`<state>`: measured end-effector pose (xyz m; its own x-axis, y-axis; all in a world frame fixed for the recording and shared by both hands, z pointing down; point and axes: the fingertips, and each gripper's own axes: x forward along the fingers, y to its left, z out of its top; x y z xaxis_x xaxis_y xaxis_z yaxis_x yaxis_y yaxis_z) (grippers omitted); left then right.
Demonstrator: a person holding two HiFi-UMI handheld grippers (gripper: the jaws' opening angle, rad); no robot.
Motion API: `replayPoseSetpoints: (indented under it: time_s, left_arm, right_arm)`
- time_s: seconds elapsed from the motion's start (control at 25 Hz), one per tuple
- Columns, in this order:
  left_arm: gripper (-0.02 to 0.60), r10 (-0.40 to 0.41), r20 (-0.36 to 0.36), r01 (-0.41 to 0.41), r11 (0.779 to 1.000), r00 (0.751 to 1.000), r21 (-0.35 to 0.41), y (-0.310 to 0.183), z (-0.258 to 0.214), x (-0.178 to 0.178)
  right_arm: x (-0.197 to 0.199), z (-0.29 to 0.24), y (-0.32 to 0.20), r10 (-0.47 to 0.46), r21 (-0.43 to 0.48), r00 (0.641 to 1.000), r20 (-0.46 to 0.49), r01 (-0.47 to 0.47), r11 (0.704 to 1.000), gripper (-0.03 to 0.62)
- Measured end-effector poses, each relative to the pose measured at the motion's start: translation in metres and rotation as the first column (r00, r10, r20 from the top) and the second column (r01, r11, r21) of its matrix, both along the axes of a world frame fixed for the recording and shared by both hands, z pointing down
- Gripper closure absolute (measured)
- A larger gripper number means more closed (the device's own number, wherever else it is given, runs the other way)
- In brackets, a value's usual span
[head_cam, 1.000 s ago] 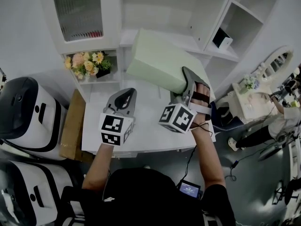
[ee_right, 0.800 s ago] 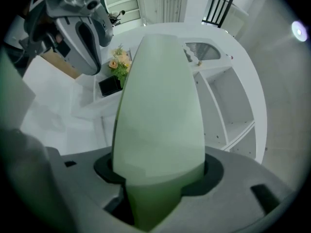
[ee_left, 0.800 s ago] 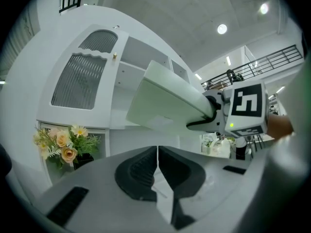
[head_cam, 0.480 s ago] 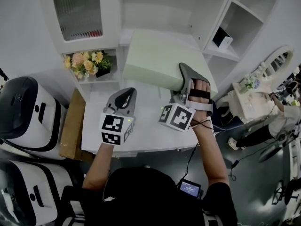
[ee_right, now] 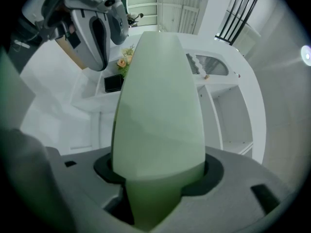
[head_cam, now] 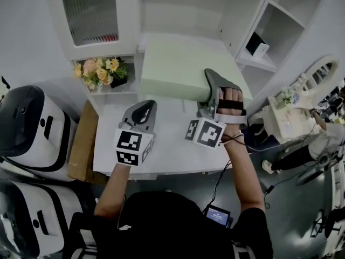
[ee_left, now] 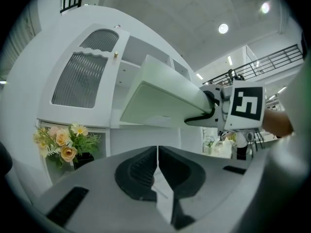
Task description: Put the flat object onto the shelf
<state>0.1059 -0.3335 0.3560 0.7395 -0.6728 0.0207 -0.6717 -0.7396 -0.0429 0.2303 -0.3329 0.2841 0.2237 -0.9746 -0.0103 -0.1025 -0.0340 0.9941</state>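
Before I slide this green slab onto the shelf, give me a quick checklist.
1. Right gripper clamped on the green slab: ok.
2. Left gripper shut, empty, away from the slab: ok.
3. Flowers off to the side of the slab: ok.
4. Free room on the shelf behind the slab: cannot tell, the slab hides it.
5. Slab's far edge resting on the shelf: cannot tell.

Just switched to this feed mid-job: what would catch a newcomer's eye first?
The big pale green slab at centre, clamped at its near corner by the right tongs and held toward the white shelf unit. Next, the left tongs, shut and empty over the white table, and the flowers at left.
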Motion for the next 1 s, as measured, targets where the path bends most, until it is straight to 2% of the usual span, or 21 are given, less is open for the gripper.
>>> replayPoseSetpoints:
  time_s: [0.36,1.0]
  left_arm:
    - [0.569,-0.009,0.0,0.009,1.0,1.0,-0.003,-0.001,0.002,0.008]
    - [0.57,-0.035,-0.006,0.035,0.999,0.999,-0.005,-0.004,0.003,0.016]
  right_arm:
    - [0.002,0.001,0.0,-0.02,-0.001,0.999,-0.037,0.02,1.0,0.315]
    - [0.007,-0.009,0.0,-0.035,0.013,0.998,-0.049,0.036,0.999,0.307]
